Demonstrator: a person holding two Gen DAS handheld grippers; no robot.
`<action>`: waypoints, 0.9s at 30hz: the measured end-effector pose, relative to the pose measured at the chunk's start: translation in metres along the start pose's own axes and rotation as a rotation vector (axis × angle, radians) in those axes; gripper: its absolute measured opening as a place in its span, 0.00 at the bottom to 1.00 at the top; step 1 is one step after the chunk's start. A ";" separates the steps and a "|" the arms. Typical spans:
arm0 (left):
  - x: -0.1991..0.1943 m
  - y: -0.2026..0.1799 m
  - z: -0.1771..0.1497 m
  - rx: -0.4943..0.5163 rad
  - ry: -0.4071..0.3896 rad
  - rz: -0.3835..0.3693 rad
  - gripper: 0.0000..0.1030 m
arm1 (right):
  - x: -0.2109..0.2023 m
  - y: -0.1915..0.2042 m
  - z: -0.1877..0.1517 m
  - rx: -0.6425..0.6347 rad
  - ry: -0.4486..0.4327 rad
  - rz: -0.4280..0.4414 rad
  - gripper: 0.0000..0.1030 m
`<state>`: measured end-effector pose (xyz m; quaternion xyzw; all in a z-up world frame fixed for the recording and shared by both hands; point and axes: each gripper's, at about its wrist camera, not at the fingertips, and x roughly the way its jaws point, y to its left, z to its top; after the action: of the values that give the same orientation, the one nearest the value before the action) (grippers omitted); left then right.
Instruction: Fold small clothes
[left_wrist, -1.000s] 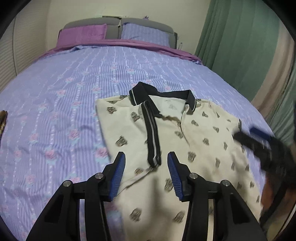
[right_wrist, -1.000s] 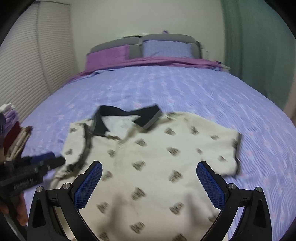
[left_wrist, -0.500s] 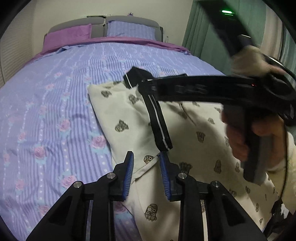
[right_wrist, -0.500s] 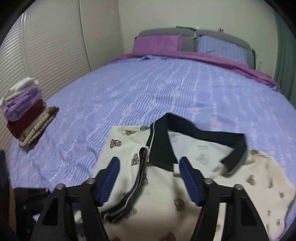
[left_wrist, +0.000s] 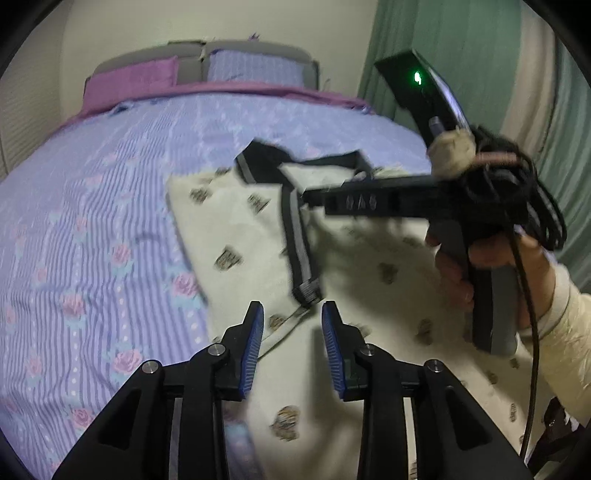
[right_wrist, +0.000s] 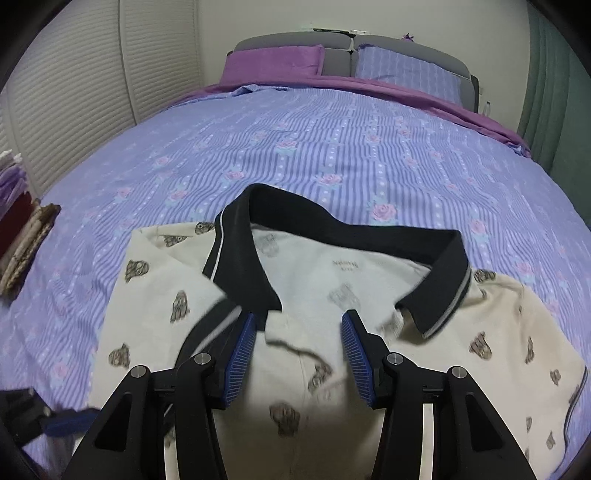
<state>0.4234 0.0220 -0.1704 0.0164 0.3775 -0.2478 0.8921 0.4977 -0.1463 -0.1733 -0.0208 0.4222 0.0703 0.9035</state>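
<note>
Bed (right_wrist: 332, 147): polo shirt (right_wrist: 303, 277) lies flat near its foot.
Shirt: soft, light, floppy (collar stiffer); best pinched at placket or shoulders.
Right hand-held gripper (right_wrist: 297, 334): closing, half-wide, astride the placket.
Left hand-held gripper (left_wrist: 292, 325): narrow, gripping nothing.

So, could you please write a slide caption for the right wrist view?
Right gripper poised, fingers apart, over the placket of a cream polo shirt with a black collar, spread on a floral bedspread.

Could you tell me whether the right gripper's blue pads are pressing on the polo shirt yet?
Cannot tell: in the right wrist view the right gripper straddles the polo shirt placket, with contact unclear.
</note>
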 end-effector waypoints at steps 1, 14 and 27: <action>-0.001 -0.004 0.002 0.007 -0.010 -0.014 0.33 | -0.006 0.001 -0.003 -0.001 -0.010 0.006 0.48; -0.016 -0.036 0.007 -0.017 0.014 0.035 0.49 | -0.088 -0.024 -0.044 0.010 -0.053 -0.022 0.54; -0.057 -0.116 0.034 -0.025 -0.125 0.237 0.91 | -0.180 -0.113 -0.114 0.317 -0.178 -0.113 0.71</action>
<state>0.3595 -0.0625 -0.0885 0.0346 0.3197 -0.1366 0.9370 0.3131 -0.2891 -0.1115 0.1042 0.3447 -0.0465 0.9317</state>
